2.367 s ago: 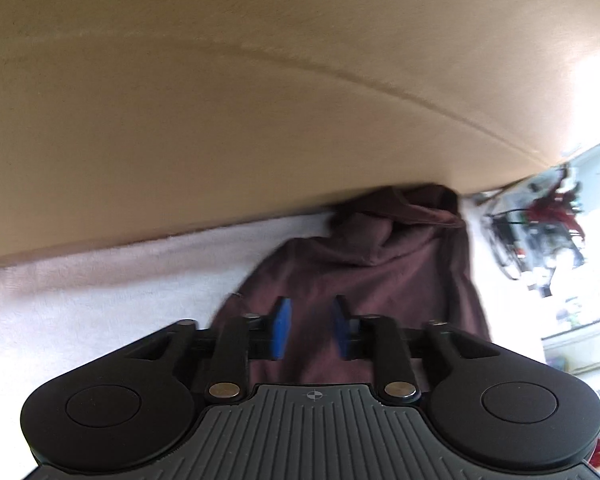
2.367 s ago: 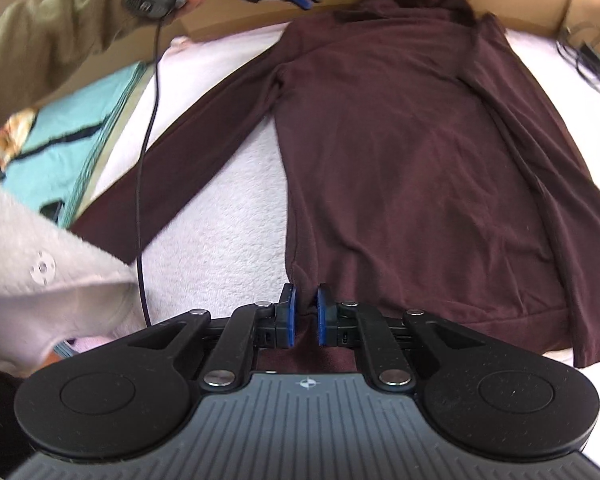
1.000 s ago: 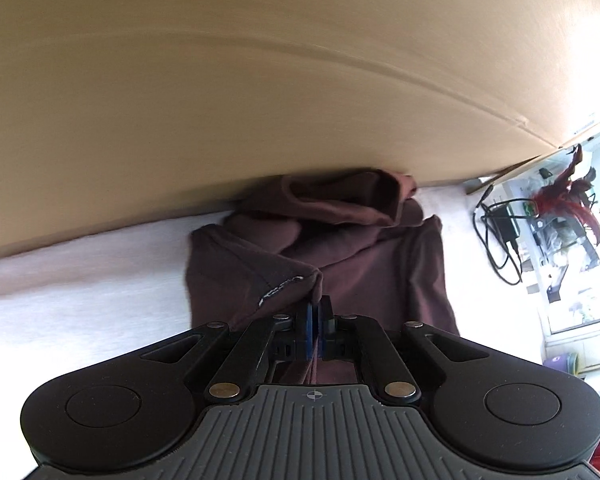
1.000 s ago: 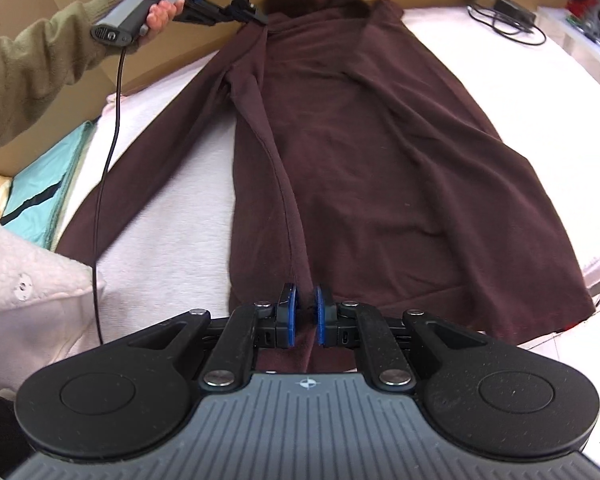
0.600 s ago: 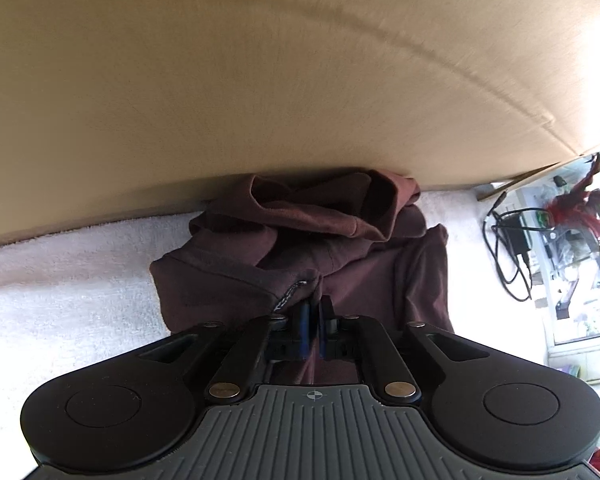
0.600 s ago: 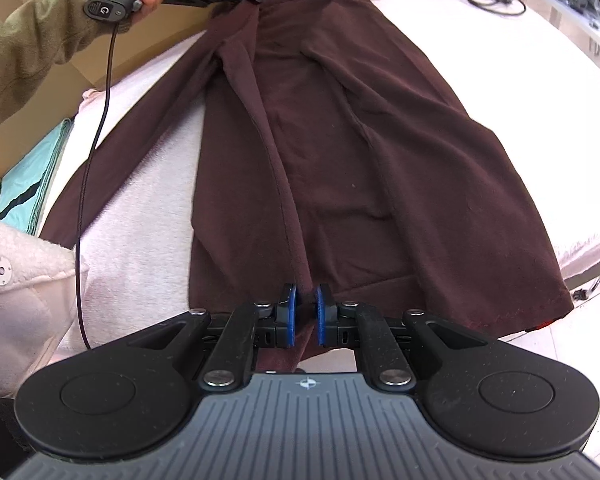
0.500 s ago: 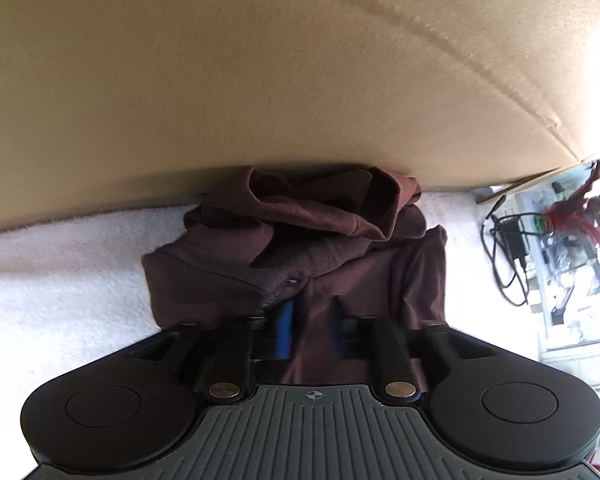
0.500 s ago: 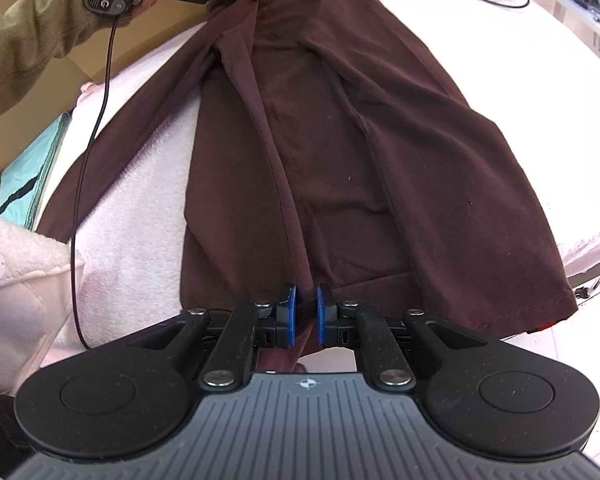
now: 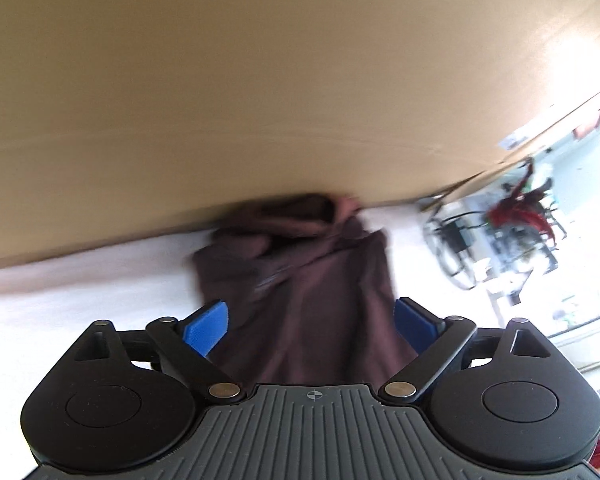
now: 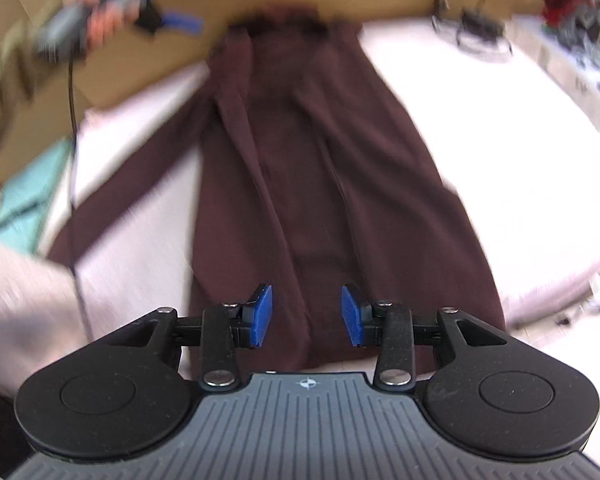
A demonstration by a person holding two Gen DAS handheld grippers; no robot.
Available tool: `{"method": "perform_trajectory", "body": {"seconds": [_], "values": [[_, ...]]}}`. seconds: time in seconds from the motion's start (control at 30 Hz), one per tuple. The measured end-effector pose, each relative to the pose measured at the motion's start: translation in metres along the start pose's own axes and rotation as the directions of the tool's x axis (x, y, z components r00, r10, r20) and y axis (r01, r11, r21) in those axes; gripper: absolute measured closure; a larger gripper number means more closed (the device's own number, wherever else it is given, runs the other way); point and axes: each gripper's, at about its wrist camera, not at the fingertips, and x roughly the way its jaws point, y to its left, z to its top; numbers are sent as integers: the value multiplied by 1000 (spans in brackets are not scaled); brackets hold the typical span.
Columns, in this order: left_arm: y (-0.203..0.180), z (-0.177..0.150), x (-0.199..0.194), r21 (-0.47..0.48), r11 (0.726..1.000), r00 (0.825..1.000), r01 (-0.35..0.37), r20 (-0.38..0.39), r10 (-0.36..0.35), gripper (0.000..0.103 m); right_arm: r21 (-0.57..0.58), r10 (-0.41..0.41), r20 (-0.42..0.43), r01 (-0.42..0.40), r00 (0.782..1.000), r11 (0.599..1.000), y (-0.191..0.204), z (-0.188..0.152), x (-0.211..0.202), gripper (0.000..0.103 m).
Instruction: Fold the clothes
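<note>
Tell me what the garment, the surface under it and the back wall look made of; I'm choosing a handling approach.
Garment: a soft matte maroon knit, probably cotton jersey; it drapes in loose folds without shine.
Surface: pale pink, fuzzy cloth, perhaps terry or fleece; blur hides the pile.
Wall: plain brown cardboard, matte, with a crease line.

A hooded garment (image 10: 312, 168) lies lengthwise on the padded table (image 10: 480, 128), its hood (image 9: 300, 216) bunched against the cardboard wall (image 9: 260, 80) at the far end. One sleeve (image 10: 132, 196) trails off to the left across the table. Left of the table lies a folded cloth (image 10: 28, 196). Cables (image 10: 472, 28) sit near the far right corner of the table. The right gripper (image 10: 306, 316) hangs over the near hem; the left gripper (image 9: 310, 324) hangs over the garment's hood end, a hand (image 10: 104, 12) holding it beside the wall.
</note>
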Motion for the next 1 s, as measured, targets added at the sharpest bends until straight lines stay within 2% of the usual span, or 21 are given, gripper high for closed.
{"method": "perform_trajectory", "body": {"seconds": [0.1, 0.2, 0.37, 0.47, 0.53, 0.67, 0.73, 0.77, 0.8, 0.83, 0.93, 1.0], "values": [[28, -26, -21, -45, 999, 999, -24, -23, 23, 6, -68, 31, 80, -25, 996, 997, 18, 24, 5, 60], [58, -54, -47, -135, 991, 1000, -17, -6, 16, 6, -118, 38, 127, -23, 991, 993, 35, 48, 35, 62], [93, -99, -89, -248, 969, 1000, -4, 19, 9, 4, -199, 37, 141, -9, 989, 980, 63, 89, 96, 63], [101, -124, -107, -305, 951, 998, 57, 39, -47, 3, -280, 4, 146, 38, 989, 959, 75, 107, 129, 63], [100, -135, -110, -313, 947, 997, 71, 47, -60, 2, -336, -32, 148, 81, 988, 938, 83, 112, 147, 63], [96, -151, -112, -318, 944, 996, 88, 50, -76, 1, -421, -34, 112, 78, 993, 903, 94, 116, 167, 63], [93, -155, -109, -315, 945, 996, 88, 48, -77, 1, -458, -59, 108, 103, 992, 883, 97, 116, 176, 67], [92, -155, -107, -316, 944, 996, 91, 48, -80, 1, -471, -74, 104, 115, 992, 875, 98, 117, 180, 74], [90, -156, -105, -320, 943, 995, 96, 49, -84, 1, -469, -83, 96, 119, 992, 875, 97, 119, 182, 93], [90, -156, -106, -323, 941, 995, 101, 56, -87, 1, -441, -85, 94, 118, 992, 890, 94, 121, 182, 97], [91, -157, -109, -329, 938, 993, 112, 79, -90, 1, -256, -71, 100, 94, 992, 962, 69, 132, 177, 97], [95, -156, -116, -330, 938, 992, 111, 90, -85, 1, -124, -71, 77, 80, 995, 989, 48, 137, 178, 95]]}}
